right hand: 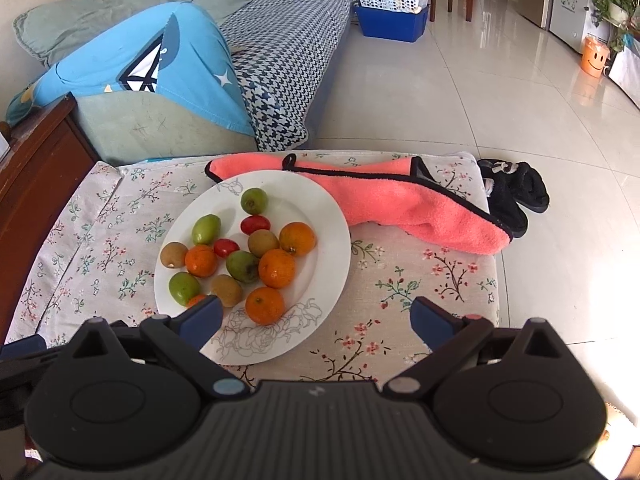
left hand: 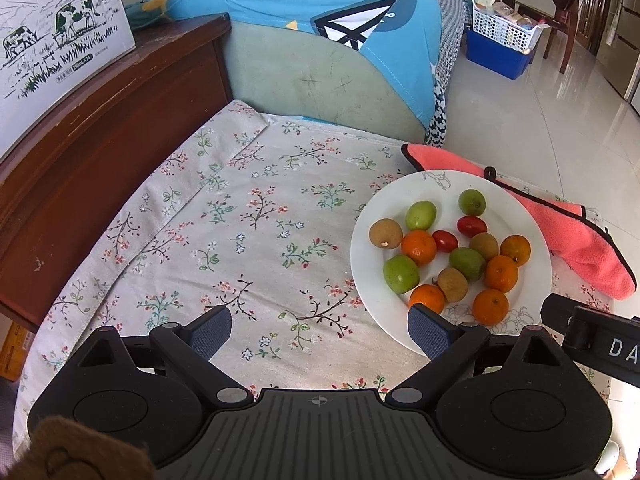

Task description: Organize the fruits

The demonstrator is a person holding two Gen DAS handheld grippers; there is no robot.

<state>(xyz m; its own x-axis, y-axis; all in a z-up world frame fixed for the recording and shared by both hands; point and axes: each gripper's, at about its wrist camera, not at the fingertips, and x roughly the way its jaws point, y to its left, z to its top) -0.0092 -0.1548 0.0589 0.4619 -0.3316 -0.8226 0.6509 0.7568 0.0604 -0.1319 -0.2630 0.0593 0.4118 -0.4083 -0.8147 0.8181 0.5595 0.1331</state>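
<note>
Both claws empty and wide open, left claw [left hand: 320, 332] over bare tabletop [left hand: 248, 240], right claw [right hand: 316, 320] at near rim of plate [right hand: 332, 240]; fruit all mixed there, so take the nearest orange [right hand: 265, 305] squarely, gentle squeeze

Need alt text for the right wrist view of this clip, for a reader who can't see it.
A white plate of small oranges, green fruits, brown fruits and two red tomatoes sits on a floral tablecloth. The open, empty right claw hovers at the plate's near edge. A pink towel lies behind the plate.
</note>
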